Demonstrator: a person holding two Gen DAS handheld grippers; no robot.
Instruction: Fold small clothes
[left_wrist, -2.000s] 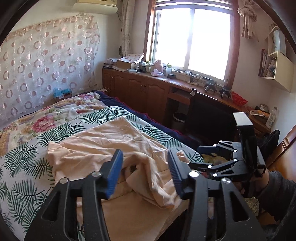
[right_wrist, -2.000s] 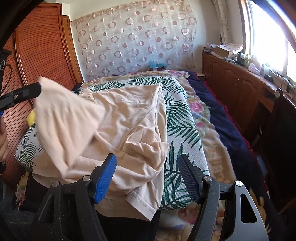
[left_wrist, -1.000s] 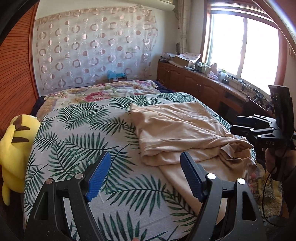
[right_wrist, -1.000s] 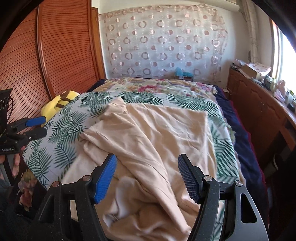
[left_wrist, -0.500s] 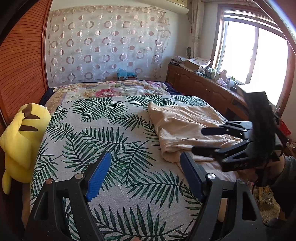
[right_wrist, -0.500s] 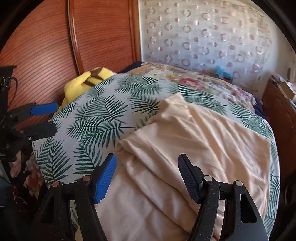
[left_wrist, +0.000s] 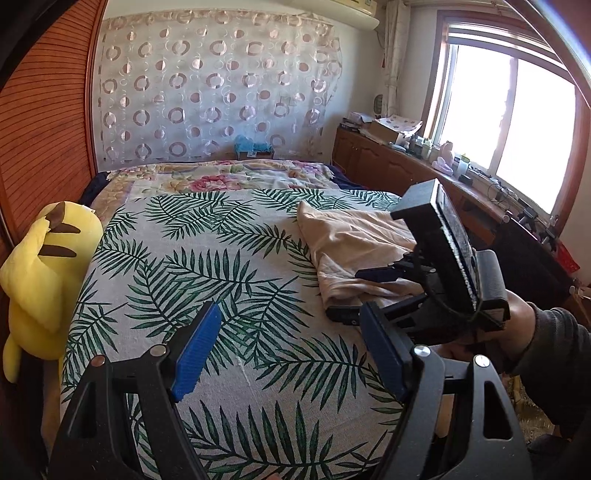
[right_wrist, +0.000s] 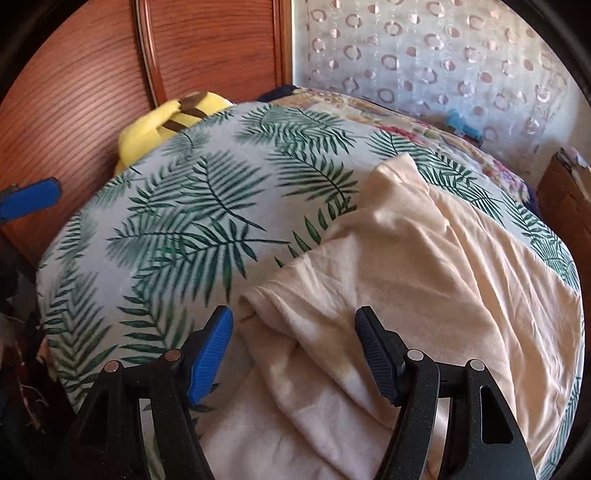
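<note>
A peach-coloured garment (right_wrist: 424, 266) lies loosely bunched on the right side of a bed with a palm-leaf cover (right_wrist: 177, 221). It also shows in the left wrist view (left_wrist: 354, 240). My right gripper (right_wrist: 295, 350) is open, low over the garment's near folded edge, jaws either side of a fold. It appears in the left wrist view (left_wrist: 354, 291) held by a hand at the garment's near edge. My left gripper (left_wrist: 291, 350) is open and empty above the bare leaf cover, left of the garment. One of its blue fingertips (right_wrist: 31, 197) shows at the left edge of the right wrist view.
A yellow plush toy (left_wrist: 44, 273) sits at the bed's left edge against a wooden wardrobe (left_wrist: 40, 122). A floral blanket (left_wrist: 221, 177) covers the far end. A wooden cabinet (left_wrist: 388, 166) under a window runs along the right.
My left gripper let go of the garment and swung left over the bare cover. My right gripper moved down and in close to the garment's near folded edge.
</note>
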